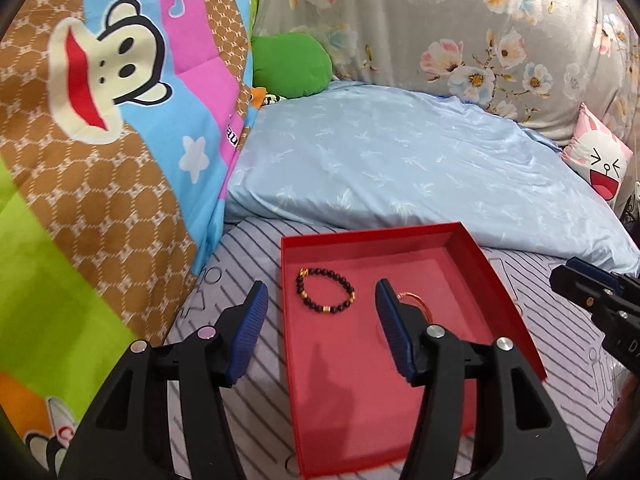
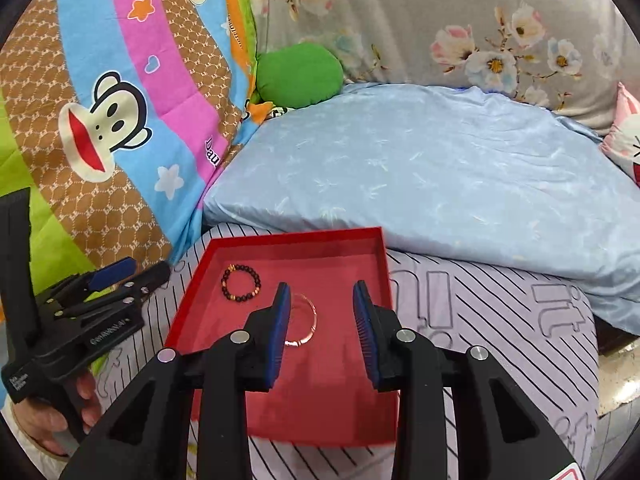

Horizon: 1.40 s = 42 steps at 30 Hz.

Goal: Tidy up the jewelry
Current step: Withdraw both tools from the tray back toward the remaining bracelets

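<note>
While the left hand-held gripper (image 1: 320, 332) hangs half open and empty, a beaded bracelet (image 1: 325, 295) lies in the red box (image 1: 496, 276) on the bed; from the right, its hand-held gripper (image 2: 322, 334) gapes empty above a thin bangle (image 2: 306, 322), which could slip a careless pinch

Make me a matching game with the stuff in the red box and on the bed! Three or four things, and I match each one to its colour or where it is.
Things:
1. beaded bracelet
2. thin bangle
3. box
4. blue pillow

Clues:
A. red, lying on the striped sheet
B. dark beads with gold ones, near the box's far left corner
C. pale blue, behind the box
D. thin ring, clear and pinkish, beside the bracelet

Pairs: 1-B, 2-D, 3-A, 4-C
</note>
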Each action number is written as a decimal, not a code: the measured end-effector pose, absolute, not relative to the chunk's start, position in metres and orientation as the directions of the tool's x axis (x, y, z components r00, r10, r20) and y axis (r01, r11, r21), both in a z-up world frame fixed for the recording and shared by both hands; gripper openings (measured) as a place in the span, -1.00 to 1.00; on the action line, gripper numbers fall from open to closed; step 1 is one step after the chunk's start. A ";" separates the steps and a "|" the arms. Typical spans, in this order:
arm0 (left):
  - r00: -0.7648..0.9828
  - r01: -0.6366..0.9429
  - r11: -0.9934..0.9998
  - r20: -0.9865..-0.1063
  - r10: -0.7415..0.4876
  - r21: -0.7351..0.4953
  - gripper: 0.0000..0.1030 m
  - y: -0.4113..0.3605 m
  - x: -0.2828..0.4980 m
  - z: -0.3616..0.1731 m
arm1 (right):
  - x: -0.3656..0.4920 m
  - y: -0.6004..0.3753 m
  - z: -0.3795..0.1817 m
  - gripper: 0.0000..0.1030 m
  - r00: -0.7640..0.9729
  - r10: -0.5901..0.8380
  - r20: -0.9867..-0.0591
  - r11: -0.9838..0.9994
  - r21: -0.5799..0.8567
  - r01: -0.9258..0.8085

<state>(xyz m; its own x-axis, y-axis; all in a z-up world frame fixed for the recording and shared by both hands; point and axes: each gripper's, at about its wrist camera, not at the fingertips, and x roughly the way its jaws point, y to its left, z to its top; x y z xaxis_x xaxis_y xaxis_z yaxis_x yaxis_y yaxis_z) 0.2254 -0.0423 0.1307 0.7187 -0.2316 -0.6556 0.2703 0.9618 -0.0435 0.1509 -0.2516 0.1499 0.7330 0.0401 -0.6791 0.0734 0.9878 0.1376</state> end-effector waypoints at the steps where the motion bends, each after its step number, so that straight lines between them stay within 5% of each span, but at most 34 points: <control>1: 0.716 0.269 0.962 -0.658 -0.233 -0.048 0.03 -0.039 0.215 0.132 | 0.140 -0.251 0.150 -0.38 0.733 0.038 -0.679 0.988 0.136 0.076; 24: 0.541 0.261 0.960 -0.808 -0.234 -0.103 0.04 -0.012 0.048 0.036 | -0.029 -0.224 0.066 -0.38 0.596 0.054 -0.801 0.970 0.183 0.159; 42: 0.528 0.256 0.961 -0.817 -0.230 -0.105 0.04 -0.013 0.027 0.023 | -0.045 -0.184 0.042 -0.38 0.539 0.155 -0.828 0.970 0.230 0.074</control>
<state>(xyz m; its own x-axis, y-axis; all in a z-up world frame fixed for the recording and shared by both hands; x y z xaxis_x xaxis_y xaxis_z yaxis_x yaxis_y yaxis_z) 0.0273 -0.0126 0.0230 0.5281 -0.2303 -0.8174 0.2559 0.9609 -0.1054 -0.0449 -0.1838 0.0424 0.5388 0.1546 -0.8281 0.0744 0.9704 0.2296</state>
